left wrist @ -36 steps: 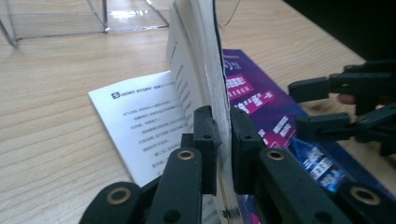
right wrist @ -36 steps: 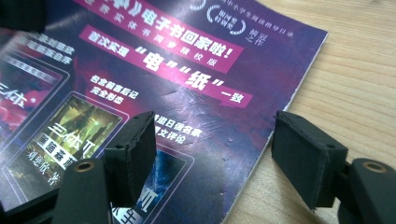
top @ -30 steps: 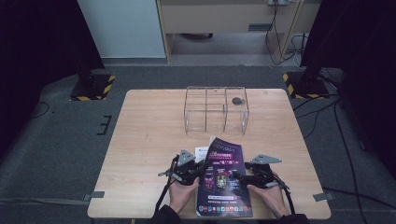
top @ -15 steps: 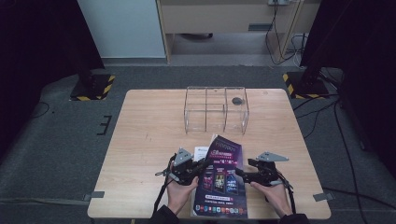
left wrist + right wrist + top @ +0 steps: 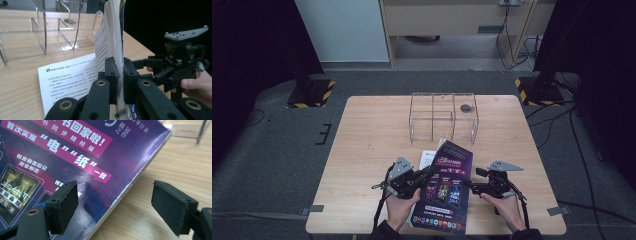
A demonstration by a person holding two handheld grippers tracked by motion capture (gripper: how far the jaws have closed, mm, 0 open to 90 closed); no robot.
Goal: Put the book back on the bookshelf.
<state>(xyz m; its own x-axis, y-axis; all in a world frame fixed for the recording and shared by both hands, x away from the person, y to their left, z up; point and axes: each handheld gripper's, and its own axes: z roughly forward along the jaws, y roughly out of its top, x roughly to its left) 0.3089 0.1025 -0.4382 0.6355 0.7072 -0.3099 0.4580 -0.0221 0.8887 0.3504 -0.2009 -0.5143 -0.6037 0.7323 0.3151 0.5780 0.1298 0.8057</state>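
Your counter (image 5: 372, 130) is pale wood-grain with a smooth finish. The booklet (image 5: 75, 157) has a glossy purple cover over matt white paper pages (image 5: 67, 82). The rack (image 5: 45, 27) is clear, shiny plastic. Your gripper pads (image 5: 63, 205) look matt black.

High view: fixed overhead, facing forward and down on the whole desk (image 5: 372, 150). Left gripper view: low, close, along its jaws toward the clear rack (image 5: 50, 27). Right gripper view: very close. All three share the booklet (image 5: 446, 185).
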